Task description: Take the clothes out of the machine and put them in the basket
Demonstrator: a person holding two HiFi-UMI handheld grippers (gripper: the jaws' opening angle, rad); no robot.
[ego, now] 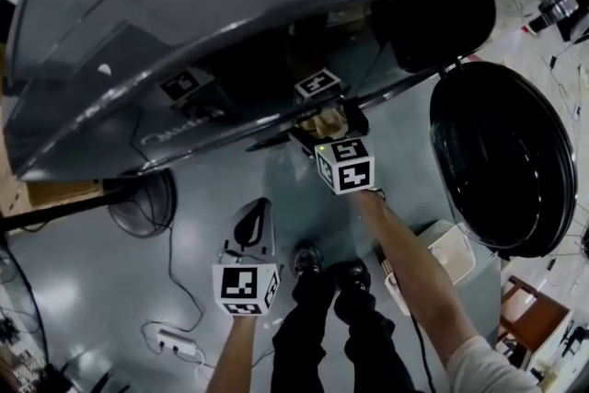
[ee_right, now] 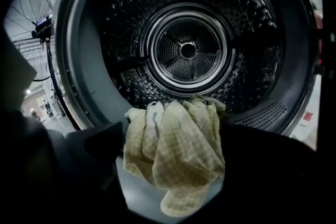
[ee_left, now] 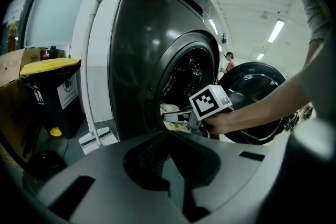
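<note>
The pale yellow checked cloth (ee_right: 176, 157) lies bunched at the mouth of the dark grey front-loading washing machine (ee_left: 136, 60), on the lower lip at 6 o'clock below the perforated steel drum (ee_right: 188, 50). The right gripper (ee_right: 173, 134) reaches into that opening. Its fingers stand wide, one on each side of the cloth, which fills the gap between them and hangs down past them.

In the head view the machine's round black door (ego: 497, 161) hangs open at 3 o'clock from the right gripper. The left gripper (ego: 254, 214) hovers over the grey floor (ego: 83, 290) at 7 o'clock from it, well clear of the machine. Its fingers are close together with nothing between them. A pale box-shaped container (ego: 456, 248) sits on the floor at 5 o'clock.
</note>
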